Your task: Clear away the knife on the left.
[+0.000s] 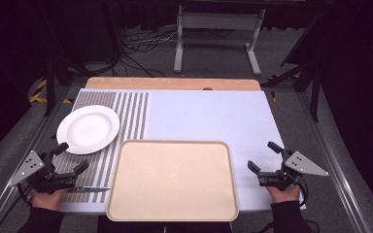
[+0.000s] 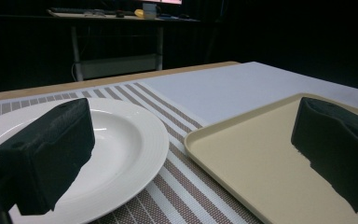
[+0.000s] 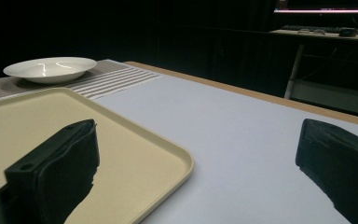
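A white plate (image 1: 88, 128) sits on a striped mat (image 1: 131, 111) at the table's left. A large beige tray (image 1: 172, 179) lies empty at the front centre. A small knife (image 1: 93, 189) lies on the mat's front edge, just left of the tray. My left gripper (image 1: 73, 156) hovers over the front left corner, open, with nothing between its jaws. From the left gripper view (image 2: 191, 154), the plate (image 2: 121, 140) and tray (image 2: 261, 158) lie ahead. My right gripper (image 1: 262, 155) is open and holds nothing, right of the tray. In the right gripper view (image 3: 196, 163) the tray (image 3: 28, 121) is at left and the plate (image 3: 51, 67) far off.
A pale cloth (image 1: 209, 116) covers the table's right and middle, and a wooden edge (image 1: 175, 83) shows at the back. Beyond the table stand a white desk frame (image 1: 218, 29) and floor cables (image 1: 141, 46). Metal rails run along both table sides.
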